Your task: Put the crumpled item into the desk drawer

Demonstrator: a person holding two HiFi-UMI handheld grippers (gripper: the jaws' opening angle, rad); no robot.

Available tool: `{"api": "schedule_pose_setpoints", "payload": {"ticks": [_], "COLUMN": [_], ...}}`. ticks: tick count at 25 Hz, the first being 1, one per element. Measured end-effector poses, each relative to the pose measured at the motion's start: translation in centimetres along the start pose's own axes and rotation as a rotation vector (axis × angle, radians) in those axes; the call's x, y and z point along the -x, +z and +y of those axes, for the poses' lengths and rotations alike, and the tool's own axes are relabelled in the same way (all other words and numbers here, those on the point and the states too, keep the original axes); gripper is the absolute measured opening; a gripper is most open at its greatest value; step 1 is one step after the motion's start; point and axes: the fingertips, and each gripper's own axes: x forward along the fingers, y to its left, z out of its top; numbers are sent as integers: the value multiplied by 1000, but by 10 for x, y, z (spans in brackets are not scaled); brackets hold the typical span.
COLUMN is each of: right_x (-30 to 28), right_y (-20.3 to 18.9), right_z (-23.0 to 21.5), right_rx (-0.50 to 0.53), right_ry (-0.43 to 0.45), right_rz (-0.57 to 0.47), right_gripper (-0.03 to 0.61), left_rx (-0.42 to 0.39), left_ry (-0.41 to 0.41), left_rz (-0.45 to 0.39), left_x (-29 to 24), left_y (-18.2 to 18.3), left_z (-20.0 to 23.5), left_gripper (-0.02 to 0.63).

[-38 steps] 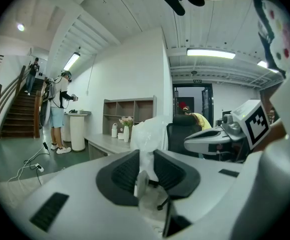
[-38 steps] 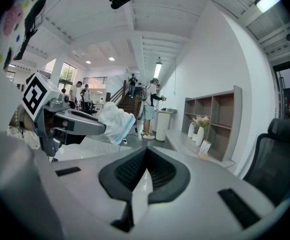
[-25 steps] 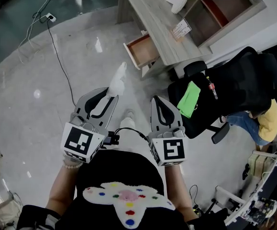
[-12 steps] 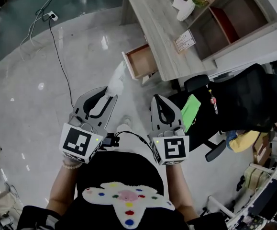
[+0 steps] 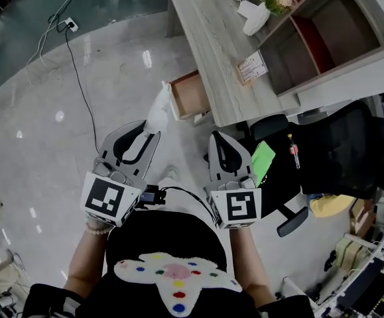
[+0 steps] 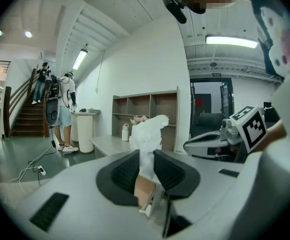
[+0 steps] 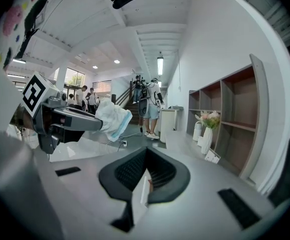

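Aim matters: left claw, clamped on the crumpled item, should reach squarely over the open drawer before letting go; right claw, shut and empty, hangs aside.

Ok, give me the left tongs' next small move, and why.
Probably carry the left tongs forward over the drawer: they are shut on the crumpled item, and the drawer stands open ahead of them, under the desk.

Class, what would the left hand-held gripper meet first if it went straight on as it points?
Probably the open drawer, just beyond the crumpled item the left hand-held gripper holds; depth is unclear.
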Motion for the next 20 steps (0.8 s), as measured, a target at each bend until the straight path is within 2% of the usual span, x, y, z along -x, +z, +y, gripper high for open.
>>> {"api": "schedule_pose_setpoints", "payload": {"ticks": [4,8,14,20], "right_x": [-6,-13,-10,-1], "right_y": [-7,-5,-8,-5], "right_z": [-14,-21,-27,-10], "right_rx": [-11,-25,-47,-46], "right_ry": [6,15,1,-18], "right_rz": [17,-24,7,-1], "right_gripper": [3,3,3,3], "left_rx": [1,1,-7,-19], "left_ry": [16,31,26,2], "left_rz": [10,24,37,31], "left_x": [-15,-19,-22,-6], "left_y": [0,-1,2,4], "left_z": [1,3,-1,-2], "left_gripper": [98,98,98,98]}}
